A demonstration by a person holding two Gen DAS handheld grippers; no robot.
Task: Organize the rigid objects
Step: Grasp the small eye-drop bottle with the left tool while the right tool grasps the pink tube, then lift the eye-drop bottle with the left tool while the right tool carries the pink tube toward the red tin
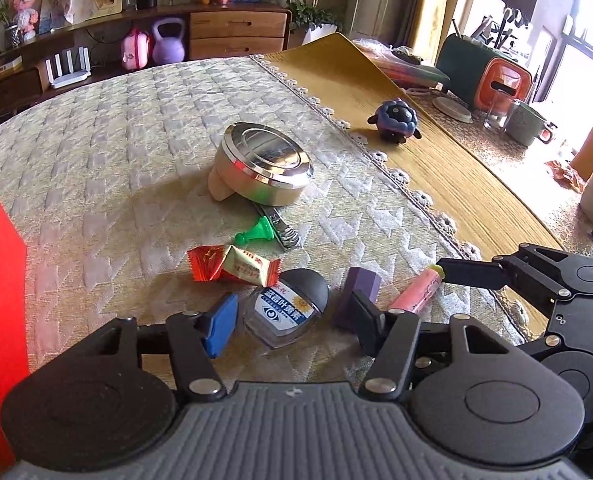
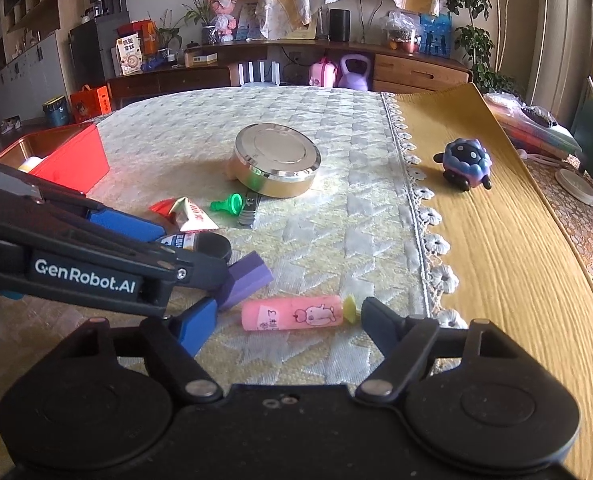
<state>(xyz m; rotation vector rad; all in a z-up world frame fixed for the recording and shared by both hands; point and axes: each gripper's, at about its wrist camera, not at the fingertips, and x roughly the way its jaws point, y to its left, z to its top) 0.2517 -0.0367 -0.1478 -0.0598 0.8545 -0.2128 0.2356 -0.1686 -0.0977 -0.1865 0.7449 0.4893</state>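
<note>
My left jaws (image 1: 292, 322) straddle a small clear bottle with a black cap and blue label (image 1: 284, 310), which lies on the quilted cloth of the desk (image 2: 296, 128). The blue pad (image 1: 219, 322) sits just left of it and the dark pad is on its right, against the purple block (image 1: 356, 296). The jaws are parted around the bottle, and I see no pad pressing on it, so nothing is lifted.

My right jaws (image 2: 284, 330) bracket the pink tube with the yellow-green cap (image 2: 296, 314), which lies flat on the cloth. They are released too: the dark finger stands just at the cap end and the blue finger (image 2: 194, 326) is short of the other end.

The rest is still scattered. Two wrapped candies (image 1: 236, 266), a green pawn-shaped piece (image 1: 256, 234) and a nail clipper (image 1: 282, 228) lie in a loose cluster just in front of the round metal tin (image 2: 278, 164). A dark blue round toy (image 2: 466, 164) sits well apart on the yellow mat.

The red box (image 2: 56, 152) stands open at the left edge, with something pale already inside; I cannot tell what. I take it to be the bin, so by my reckoning the sorting has barely begun: perhaps one item is stowed, two are bracketed, and most remain out.
</note>
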